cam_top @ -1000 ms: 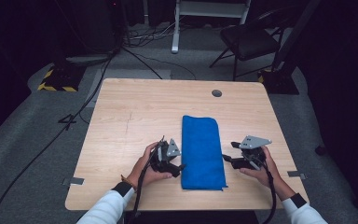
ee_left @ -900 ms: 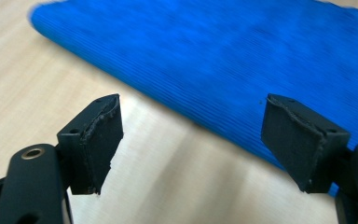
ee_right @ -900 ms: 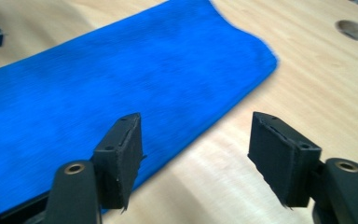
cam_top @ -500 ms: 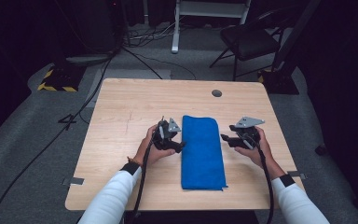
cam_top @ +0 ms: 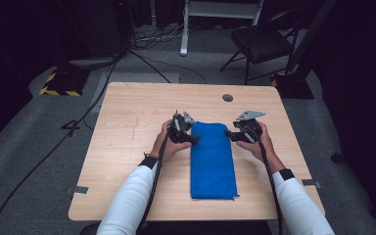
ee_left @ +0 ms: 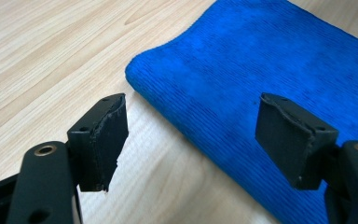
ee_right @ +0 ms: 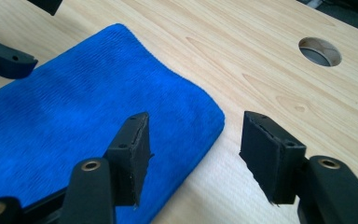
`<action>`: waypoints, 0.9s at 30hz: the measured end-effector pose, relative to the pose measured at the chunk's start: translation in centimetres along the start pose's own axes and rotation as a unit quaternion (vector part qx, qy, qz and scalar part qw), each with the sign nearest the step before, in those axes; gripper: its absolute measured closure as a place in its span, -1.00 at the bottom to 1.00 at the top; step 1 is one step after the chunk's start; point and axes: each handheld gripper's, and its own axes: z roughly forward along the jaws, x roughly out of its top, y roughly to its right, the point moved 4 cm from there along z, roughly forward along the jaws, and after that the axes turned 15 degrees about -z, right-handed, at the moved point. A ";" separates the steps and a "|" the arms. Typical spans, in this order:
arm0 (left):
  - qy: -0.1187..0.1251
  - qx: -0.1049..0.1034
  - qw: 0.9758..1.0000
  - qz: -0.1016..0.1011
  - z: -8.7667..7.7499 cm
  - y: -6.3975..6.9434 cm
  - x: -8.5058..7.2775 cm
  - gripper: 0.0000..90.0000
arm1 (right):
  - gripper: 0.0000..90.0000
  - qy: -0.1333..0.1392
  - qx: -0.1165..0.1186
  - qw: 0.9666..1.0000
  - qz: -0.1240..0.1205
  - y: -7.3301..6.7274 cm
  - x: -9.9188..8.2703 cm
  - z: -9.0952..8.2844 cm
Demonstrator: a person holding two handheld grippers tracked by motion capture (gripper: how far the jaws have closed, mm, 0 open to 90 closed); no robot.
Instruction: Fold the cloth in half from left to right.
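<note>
A folded blue towel (cam_top: 213, 159) lies flat on the wooden bench (cam_top: 127, 127), a long strip running from near the person's edge toward the middle, a little right of centre. Both grippers sit at its far end, one on each side.

The left gripper (cam_top: 192, 139) is at the towel's far left corner. In the left gripper view its fingers (ee_left: 103, 140) stand spread with the towel's corner (ee_left: 242, 93) lying below and between them; one finger hangs over bare wood just beside the folded edge, the other over the cloth. They have just been closing a little, yet nothing is pinched and neither pad presses on the fabric.

The right gripper (cam_top: 231, 135) is at the far right corner. In the right gripper view its fingers (ee_right: 133, 156) are likewise spread, one above the cloth (ee_right: 74, 116), the other above bare wood, with the rounded corner between them. These too have just narrowed somewhat, with no grip on the towel.

A round cable hole (cam_top: 227, 97) lies in the bench beyond the towel, well apart from it
</note>
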 end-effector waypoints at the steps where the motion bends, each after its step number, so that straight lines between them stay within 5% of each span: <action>1: 0.001 0.003 1.000 -0.006 0.2 -0.2 0.2 -0.39 | -0.05 -0.001 0.003 1.000 0.001 0.1 0.2 0.2; 10: -0.005 0.010 0.999 -0.050 1.9 -1.8 1.1 -0.23 | -0.05 -0.022 0.009 0.999 0.031 0.6 0.4 2.7; 27: -0.030 0.008 0.998 -0.061 4.1 -2.2 0.9 -0.34 | -0.01 -0.056 0.016 0.997 0.044 0.8 -0.5 4.8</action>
